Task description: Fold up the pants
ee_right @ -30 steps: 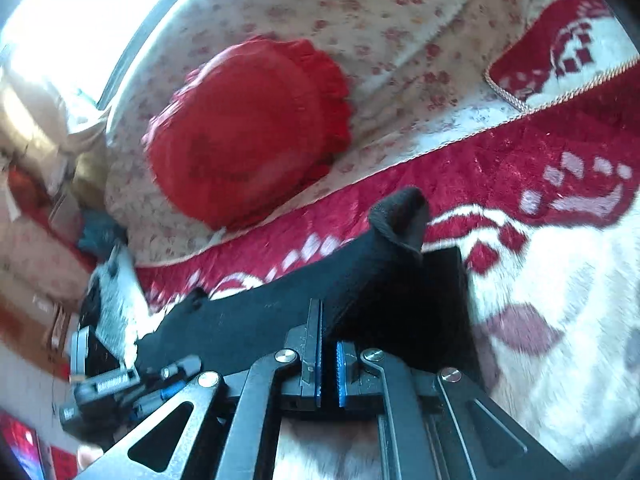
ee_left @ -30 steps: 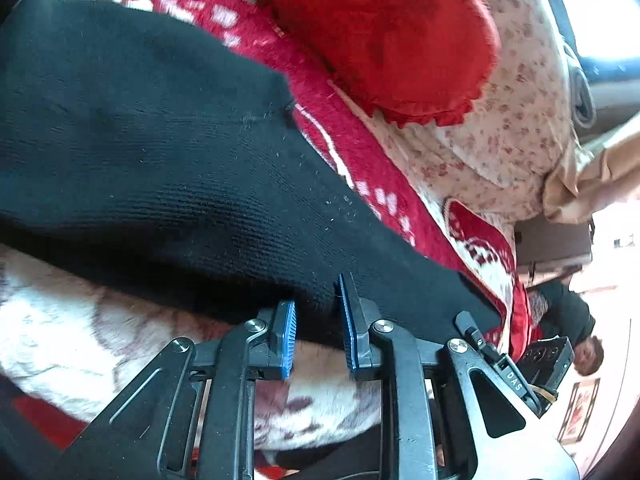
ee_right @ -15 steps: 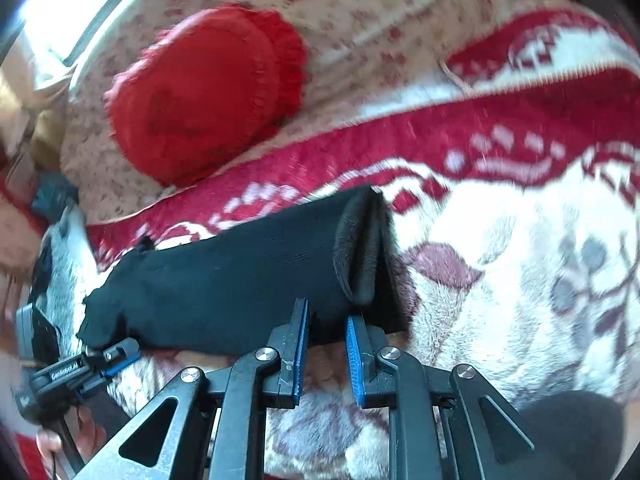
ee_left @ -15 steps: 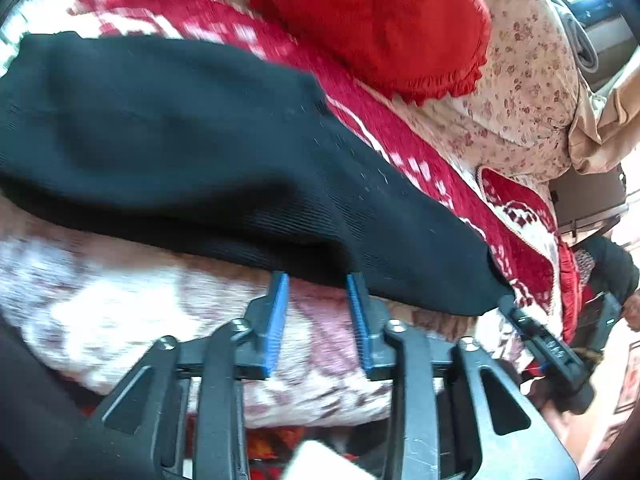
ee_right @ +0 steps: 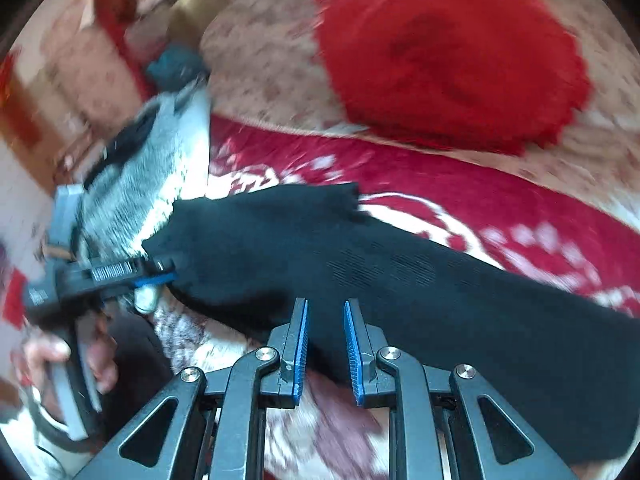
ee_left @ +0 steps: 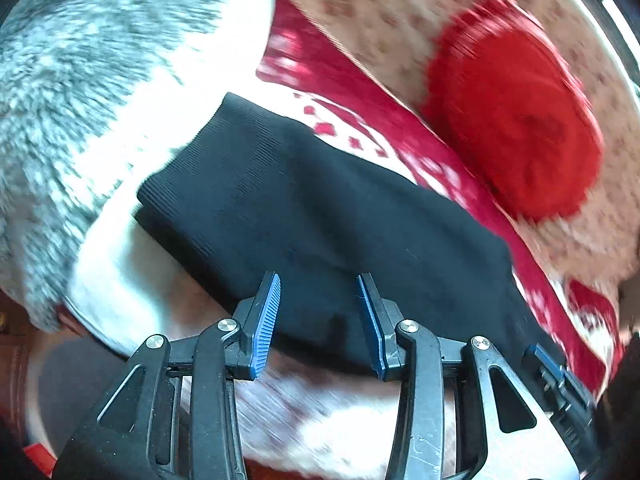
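Note:
The black pants [ee_left: 320, 208] lie folded in a long flat band on the red-and-white blanket [ee_left: 404, 160]. My left gripper [ee_left: 318, 278] hovers over their near edge, close to the ribbed end. Its jaws are opening, and the blue pads stand wide apart without pressing the cloth. In the right wrist view the pants [ee_right: 400, 272] run from the left to the lower right. My right gripper [ee_right: 325, 301] is open over their near edge with a narrow gap and nothing pinched. The left gripper [ee_right: 160, 276] shows there at the pants' left end, held by a hand [ee_right: 60, 356].
A round red cushion [ee_left: 516, 120] leans on the floral sofa back [ee_left: 380, 0] behind the pants. A grey fluffy throw [ee_left: 80, 60] lies by the pants' ribbed end. The blanket's front edge drops off just below the grippers.
Both grippers have let go of the pants and their jaws have spread. The raised flap at the right has dropped, so the pants lie flat. Both views have swung sideways along the pants.

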Available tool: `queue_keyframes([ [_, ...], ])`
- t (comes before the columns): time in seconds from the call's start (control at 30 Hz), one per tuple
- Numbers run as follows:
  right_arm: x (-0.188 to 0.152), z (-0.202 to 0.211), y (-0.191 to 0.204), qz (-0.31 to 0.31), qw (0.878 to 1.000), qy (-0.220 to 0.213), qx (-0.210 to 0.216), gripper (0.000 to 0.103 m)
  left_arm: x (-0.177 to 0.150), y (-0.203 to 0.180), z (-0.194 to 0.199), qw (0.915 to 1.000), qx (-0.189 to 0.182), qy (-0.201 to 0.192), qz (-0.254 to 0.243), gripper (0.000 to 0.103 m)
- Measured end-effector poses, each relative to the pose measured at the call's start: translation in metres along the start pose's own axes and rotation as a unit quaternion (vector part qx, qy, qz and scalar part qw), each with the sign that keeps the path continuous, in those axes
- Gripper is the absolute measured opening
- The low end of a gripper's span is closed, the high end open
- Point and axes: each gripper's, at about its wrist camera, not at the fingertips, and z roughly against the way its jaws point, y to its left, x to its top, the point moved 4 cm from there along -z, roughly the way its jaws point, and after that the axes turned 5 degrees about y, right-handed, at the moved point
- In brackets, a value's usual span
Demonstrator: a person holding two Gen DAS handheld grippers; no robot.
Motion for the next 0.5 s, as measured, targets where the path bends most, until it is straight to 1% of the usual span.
queue_keyframes([
  [0.07, 0.001, -0.019, 0.008, 0.028, 0.999, 0.012, -0.034, 0.016, 0.013, 0.014, -0.006, 0.9999, 0.009, 0.000, 0.007, 0.038],
  [0.1, -0.002, -0.035, 0.013, 0.038, 0.997, 0.034, -0.055, 0.017, 0.017, 0.019, -0.010, 0.9999, 0.006, 0.006, 0.011, 0.038],
  [0.17, -0.010, -0.051, 0.024, 0.057, 0.995, 0.061, -0.060, 0.021, 0.023, 0.025, -0.011, 0.9999, -0.002, 0.008, 0.015, 0.038],
  [0.23, -0.018, -0.046, 0.037, 0.114, 0.988, 0.053, -0.094, 0.021, 0.027, 0.028, -0.006, 0.9999, -0.001, -0.001, 0.012, 0.038],
  [0.27, -0.019, -0.042, 0.039, 0.125, 0.986, 0.059, -0.091, 0.021, 0.027, 0.029, -0.002, 0.9999, -0.007, -0.001, 0.015, 0.038],
  [0.33, -0.012, -0.031, 0.031, 0.098, 0.992, 0.056, -0.056, 0.021, 0.027, 0.034, 0.002, 0.9996, -0.018, 0.001, 0.023, 0.038],
  [0.4, 0.003, -0.020, 0.017, 0.056, 0.997, 0.036, -0.023, 0.021, 0.027, 0.039, 0.009, 0.9994, -0.015, -0.008, 0.029, 0.038],
  [0.43, 0.012, -0.020, 0.013, 0.043, 0.998, 0.027, -0.022, 0.022, 0.027, 0.042, 0.012, 0.9993, -0.012, -0.013, 0.034, 0.039],
  [0.47, 0.024, -0.018, 0.003, 0.026, 0.999, 0.012, -0.029, 0.025, 0.027, 0.044, 0.015, 0.9991, -0.013, -0.016, 0.038, 0.044],
  [0.5, 0.034, -0.017, -0.004, 0.016, 0.999, 0.000, -0.036, 0.032, 0.027, 0.047, 0.017, 0.9988, -0.016, -0.017, 0.043, 0.048],
])
